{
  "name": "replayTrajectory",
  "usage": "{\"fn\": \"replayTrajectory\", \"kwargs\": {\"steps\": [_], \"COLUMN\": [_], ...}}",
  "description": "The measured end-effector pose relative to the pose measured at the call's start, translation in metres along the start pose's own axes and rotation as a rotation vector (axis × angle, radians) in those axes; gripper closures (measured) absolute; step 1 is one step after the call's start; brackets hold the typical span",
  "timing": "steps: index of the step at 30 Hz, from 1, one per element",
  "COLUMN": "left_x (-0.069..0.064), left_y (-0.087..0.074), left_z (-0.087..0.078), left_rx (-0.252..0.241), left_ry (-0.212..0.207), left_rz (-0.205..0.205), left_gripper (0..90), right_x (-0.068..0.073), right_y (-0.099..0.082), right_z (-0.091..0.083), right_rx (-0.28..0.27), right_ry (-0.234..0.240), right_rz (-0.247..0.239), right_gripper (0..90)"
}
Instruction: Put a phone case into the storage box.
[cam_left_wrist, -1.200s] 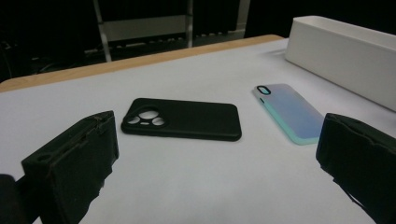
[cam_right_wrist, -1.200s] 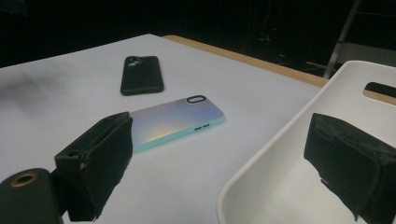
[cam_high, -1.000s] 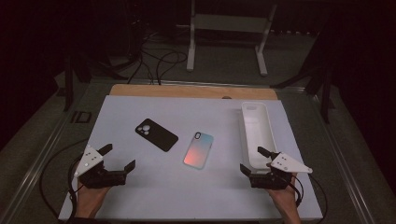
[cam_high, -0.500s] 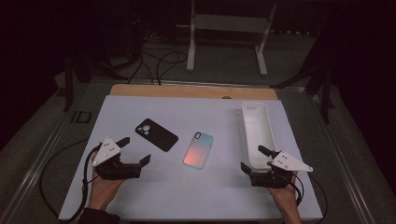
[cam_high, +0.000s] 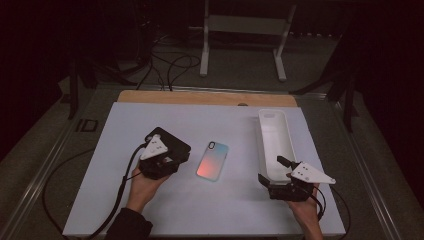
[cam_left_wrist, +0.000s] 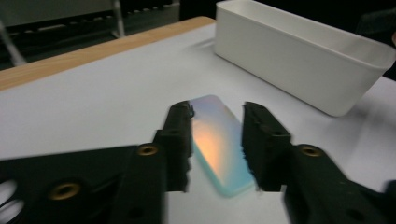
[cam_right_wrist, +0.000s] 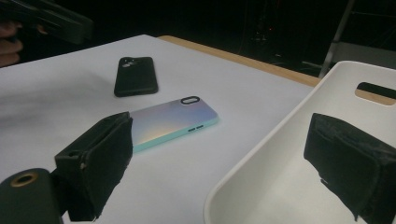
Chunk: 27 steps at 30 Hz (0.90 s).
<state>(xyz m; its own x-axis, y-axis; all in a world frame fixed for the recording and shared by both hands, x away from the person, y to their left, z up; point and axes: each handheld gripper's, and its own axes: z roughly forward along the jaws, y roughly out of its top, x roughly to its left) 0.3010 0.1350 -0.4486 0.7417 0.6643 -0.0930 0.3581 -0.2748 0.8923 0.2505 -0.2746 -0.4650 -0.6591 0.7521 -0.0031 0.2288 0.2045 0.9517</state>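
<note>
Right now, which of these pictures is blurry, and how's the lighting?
Left gripper view: the black tongs smear at their edges, and an orange sheen lies on the iridescent pastel phone case. Right gripper view: sharp, dark background. High view: dim, lit white tabletop, black surroundings.

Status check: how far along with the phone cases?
Done: nothing yet; the white bin looks empty. In hand: left gripper, fingers just closing, lines up on the iridescent case without gripping it. Left: that case and the black case lie on the table.
</note>
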Motion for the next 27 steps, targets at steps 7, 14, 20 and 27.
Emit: {"fn": "replayTrajectory", "kwargs": {"steps": [7, 14, 20, 27], "left_x": [-0.02, -0.043, -0.057, -0.068], "left_y": [0.005, -0.003, -0.013, -0.023], "left_z": [0.046, 0.09, 0.114, 0.129], "left_rx": [0.063, 0.154, 0.219, 0.292], "left_ry": [-0.045, -0.095, -0.132, -0.148], "left_rz": [0.035, 0.066, 0.083, 0.115], "left_gripper": [90.0, 90.0, 90.0, 90.0], "right_x": [0.0, 0.0, 0.0, 0.0], "right_y": [0.0, 0.0, -0.001, -0.001], "right_z": [0.0, 0.0, 0.0, 0.001], "right_rx": [0.0, 0.0, 0.001, 0.002], "right_ry": [0.001, 0.003, 0.002, 0.004], "right_rz": [-0.004, -0.004, -0.008, -0.008], "right_gripper": [8.1, 8.2, 8.1, 8.2]}}
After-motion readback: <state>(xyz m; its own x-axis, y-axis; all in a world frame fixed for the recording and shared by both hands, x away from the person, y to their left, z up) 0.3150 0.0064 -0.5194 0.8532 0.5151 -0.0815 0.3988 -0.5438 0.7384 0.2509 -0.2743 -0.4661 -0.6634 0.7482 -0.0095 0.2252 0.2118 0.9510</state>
